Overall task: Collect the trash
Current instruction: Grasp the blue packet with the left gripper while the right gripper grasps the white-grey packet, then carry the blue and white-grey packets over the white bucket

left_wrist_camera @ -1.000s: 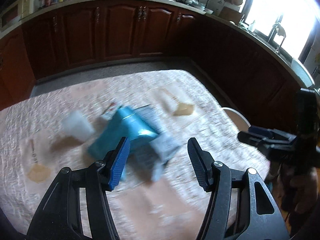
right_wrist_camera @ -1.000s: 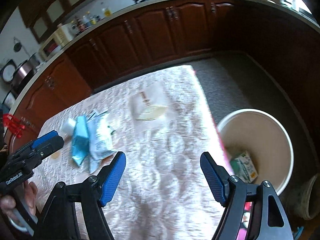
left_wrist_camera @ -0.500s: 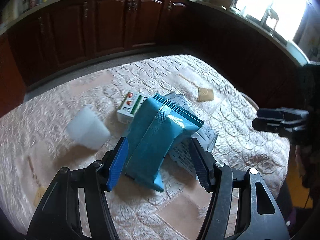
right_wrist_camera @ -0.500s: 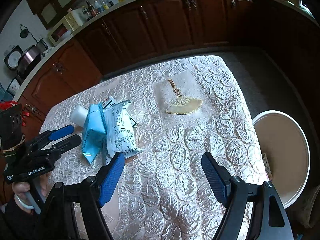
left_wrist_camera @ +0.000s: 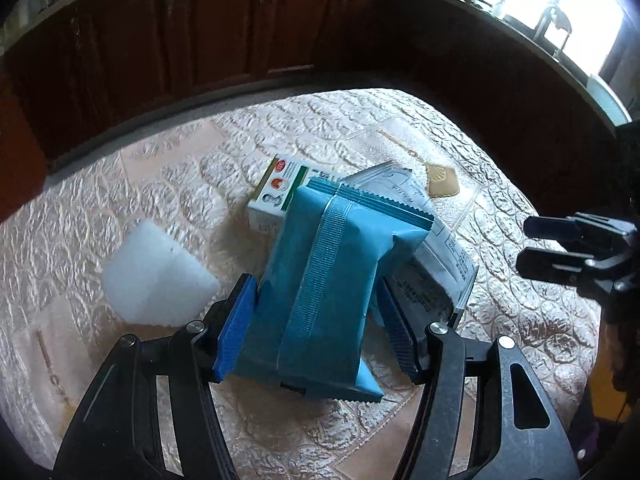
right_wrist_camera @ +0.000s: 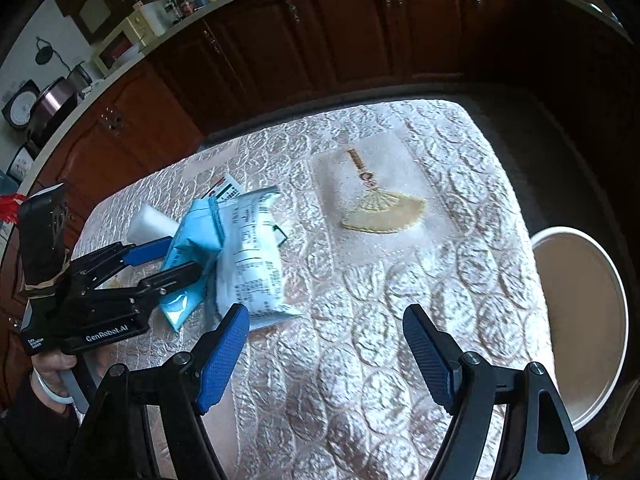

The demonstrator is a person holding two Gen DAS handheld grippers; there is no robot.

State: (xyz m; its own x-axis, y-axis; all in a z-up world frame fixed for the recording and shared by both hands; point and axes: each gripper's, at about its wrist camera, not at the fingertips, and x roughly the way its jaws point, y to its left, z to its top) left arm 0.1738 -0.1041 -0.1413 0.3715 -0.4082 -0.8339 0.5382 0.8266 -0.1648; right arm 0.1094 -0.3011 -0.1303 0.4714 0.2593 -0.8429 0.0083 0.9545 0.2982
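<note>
Blue wrapper (left_wrist_camera: pixel 326 280) sits in left claw (right_wrist_camera: pixel 160 262) marked "GenRobot.AI".

The blue wrapper (left_wrist_camera: pixel 332 280) looks like smooth, glossy plastic film with a ribbed seam. The white packet (right_wrist_camera: pixel 252 256) is shiny printed film. The small box (left_wrist_camera: pixel 276 192) seems matt cardboard. The bench (right_wrist_camera: pixel 400 280) is covered with quilted cloth of satin sheen. The left tongs (left_wrist_camera: pixel 316 332) have black plastic arms, ribbed blue pads and metal screws. The cabinets (left_wrist_camera: pixel 224 32) are polished dark wood.
</note>
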